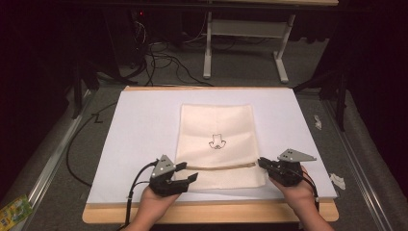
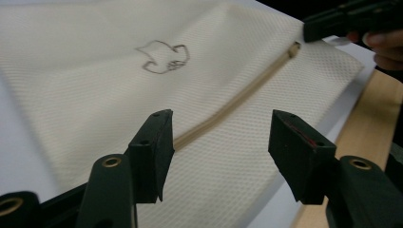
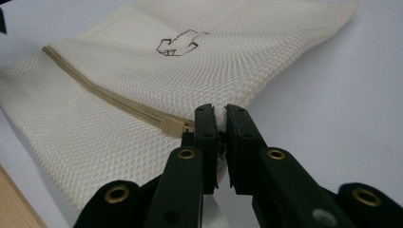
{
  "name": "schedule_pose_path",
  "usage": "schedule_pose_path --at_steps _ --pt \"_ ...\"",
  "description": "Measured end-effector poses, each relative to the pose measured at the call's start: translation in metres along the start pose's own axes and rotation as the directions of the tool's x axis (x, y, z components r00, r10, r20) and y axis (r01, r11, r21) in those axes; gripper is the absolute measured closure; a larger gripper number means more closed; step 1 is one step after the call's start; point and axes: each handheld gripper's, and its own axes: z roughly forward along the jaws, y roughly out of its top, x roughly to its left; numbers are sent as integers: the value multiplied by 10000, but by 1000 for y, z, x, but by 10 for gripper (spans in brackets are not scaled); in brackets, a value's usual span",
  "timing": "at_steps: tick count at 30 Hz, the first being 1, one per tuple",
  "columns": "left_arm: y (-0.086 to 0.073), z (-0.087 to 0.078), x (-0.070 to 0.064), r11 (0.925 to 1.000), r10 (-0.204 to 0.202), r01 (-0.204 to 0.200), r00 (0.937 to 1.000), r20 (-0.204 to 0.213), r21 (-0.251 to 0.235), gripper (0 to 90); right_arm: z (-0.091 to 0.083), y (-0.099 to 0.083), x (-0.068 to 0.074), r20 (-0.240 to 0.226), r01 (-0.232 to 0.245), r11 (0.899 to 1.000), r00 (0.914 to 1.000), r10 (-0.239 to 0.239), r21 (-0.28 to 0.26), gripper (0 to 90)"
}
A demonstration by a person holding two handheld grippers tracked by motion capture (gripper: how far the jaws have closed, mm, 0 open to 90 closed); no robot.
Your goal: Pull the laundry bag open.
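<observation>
A cream mesh bag [image 1: 216, 130] with a small black drawing lies flat on the white sheet [image 1: 144, 125]. A tan zipper [image 1: 221, 167] crosses it near the front edge. My left gripper [image 1: 191, 172] stands open at the bag's front left, its jaws either side of the zipper's left end [image 2: 209, 124] and just above the mesh [image 2: 95, 85]. My right gripper [image 1: 261, 162] is shut on the bag's right edge [image 3: 221, 111], right beside the zipper slider [image 3: 172, 126]. From the left gripper view, the right gripper [image 2: 309, 28] sits at the zipper's far end.
The white sheet covers a wooden table, whose front edge [image 1: 216, 211] shows bare. Beyond the table stand white desk legs [image 1: 207, 48] and floor cables [image 1: 163, 60]. A yellow-green packet [image 1: 12, 211] lies at the bottom left, and paper scraps [image 1: 338, 180] lie on the right.
</observation>
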Motion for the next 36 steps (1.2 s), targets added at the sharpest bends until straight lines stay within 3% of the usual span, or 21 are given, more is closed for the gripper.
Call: schedule_pose_path --at_steps 5,7,10,18,22,29,33,36 --pt "8 33 -23 9985 262 -298 9965 793 454 463 -2 0 -3 13 18 9999 10000 -18 -103 853" --pt "12 44 -29 9982 161 -222 9940 1083 561 483 -3 0 -4 -39 14 9999 10000 -15 -147 854" --pt "23 63 -38 9987 -311 244 9871 1568 441 511 -5 1 -5 -102 -4 9998 9999 2 -197 854" --pt "41 116 -54 9940 -1018 913 9737 2040 604 557 -7 1 -6 -218 -35 9994 9998 28 -343 853" --pt "44 134 -62 9928 -1114 1012 9771 1815 645 548 -9 2 -5 -240 40 9989 9997 -51 -457 853" --pt "45 148 -71 9925 -1144 1084 9870 1132 573 621 -11 4 -3 -308 105 9979 9994 -125 -641 854" --pt "46 153 -76 9921 -1253 1238 9882 878 217 679 -14 4 -4 -281 97 9969 9995 -119 -782 854" --pt "46 154 -80 9937 -1116 1116 9910 743 40 712 -15 4 -5 -270 50 9964 9996 -73 -842 854"
